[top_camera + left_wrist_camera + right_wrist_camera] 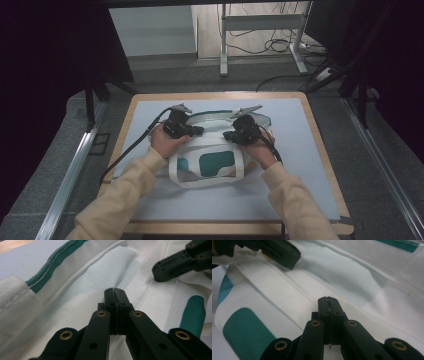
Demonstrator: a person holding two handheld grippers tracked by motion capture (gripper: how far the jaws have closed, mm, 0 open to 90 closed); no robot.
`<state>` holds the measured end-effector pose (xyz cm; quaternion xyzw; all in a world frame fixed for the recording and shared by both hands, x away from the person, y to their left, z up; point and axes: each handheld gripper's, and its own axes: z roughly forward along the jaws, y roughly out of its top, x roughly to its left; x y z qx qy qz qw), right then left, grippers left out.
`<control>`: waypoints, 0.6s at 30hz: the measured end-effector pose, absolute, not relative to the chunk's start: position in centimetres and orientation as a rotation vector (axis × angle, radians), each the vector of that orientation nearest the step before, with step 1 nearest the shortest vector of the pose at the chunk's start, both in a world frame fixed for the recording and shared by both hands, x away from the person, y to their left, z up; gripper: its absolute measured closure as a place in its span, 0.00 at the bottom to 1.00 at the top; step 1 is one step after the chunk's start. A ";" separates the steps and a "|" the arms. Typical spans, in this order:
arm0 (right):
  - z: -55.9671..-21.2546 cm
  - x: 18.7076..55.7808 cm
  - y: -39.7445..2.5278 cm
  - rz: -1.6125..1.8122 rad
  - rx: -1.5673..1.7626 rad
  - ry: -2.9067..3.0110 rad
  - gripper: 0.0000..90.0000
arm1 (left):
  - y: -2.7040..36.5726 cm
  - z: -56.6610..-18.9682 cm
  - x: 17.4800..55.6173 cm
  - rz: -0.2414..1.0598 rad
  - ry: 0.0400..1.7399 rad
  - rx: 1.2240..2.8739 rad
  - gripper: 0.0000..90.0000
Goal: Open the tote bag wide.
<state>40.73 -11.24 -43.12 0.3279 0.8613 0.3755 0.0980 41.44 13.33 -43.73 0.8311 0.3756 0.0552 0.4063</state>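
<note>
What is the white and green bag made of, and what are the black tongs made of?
The bag looks like woven cloth, perhaps canvas: matte, with a visible weave, stitched seams and soft folds. The left tongs and right tongs look like hard black plastic, smooth with a slight sheen, with brass-coloured metal rings at the joints; I can't be certain.

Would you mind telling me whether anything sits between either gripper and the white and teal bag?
Nothing visible does: the left gripper and right gripper, both shut, hang directly over the bag.
</note>
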 end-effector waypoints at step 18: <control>-43.3 40.1 -11.3 1.123 0.944 2.550 0.99 | 13.2 -44.1 42.6 0.178 0.967 2.108 1.00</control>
